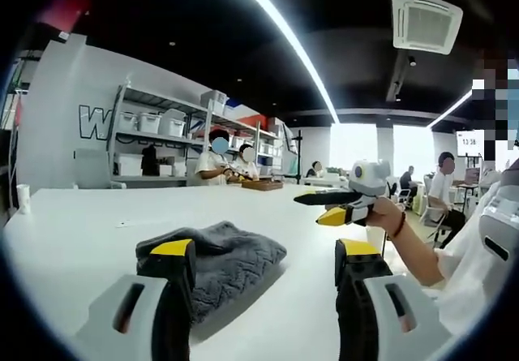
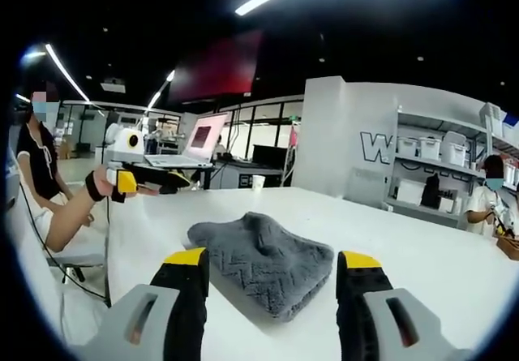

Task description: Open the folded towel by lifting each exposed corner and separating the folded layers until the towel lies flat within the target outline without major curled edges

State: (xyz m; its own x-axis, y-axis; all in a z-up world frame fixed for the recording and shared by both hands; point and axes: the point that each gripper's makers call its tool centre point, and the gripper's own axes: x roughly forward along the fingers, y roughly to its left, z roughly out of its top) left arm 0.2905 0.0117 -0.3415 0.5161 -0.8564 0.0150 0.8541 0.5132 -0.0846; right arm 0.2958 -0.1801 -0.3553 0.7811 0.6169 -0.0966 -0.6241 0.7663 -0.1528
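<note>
A grey folded towel (image 1: 212, 260) lies on the white table (image 1: 97, 223); its top layer is humped and rumpled. My left gripper (image 1: 266, 251) is open just in front of the towel, its left jaw over the towel's near edge. My right gripper (image 1: 315, 208), held in a hand, hovers above the table to the right of the towel. In the right gripper view the towel (image 2: 263, 268) lies between and just beyond the open jaws of my right gripper (image 2: 272, 260). The left gripper (image 2: 172, 184) hangs in the air beyond the towel's left side. Nothing is held.
The table edge (image 2: 109, 239) runs close on the left, with a seated person (image 2: 49, 182) beyond it. Shelves with white bins (image 1: 154, 138) and people stand behind the table. A paper cup (image 2: 258, 182) and a laptop (image 2: 195, 146) sit on far desks.
</note>
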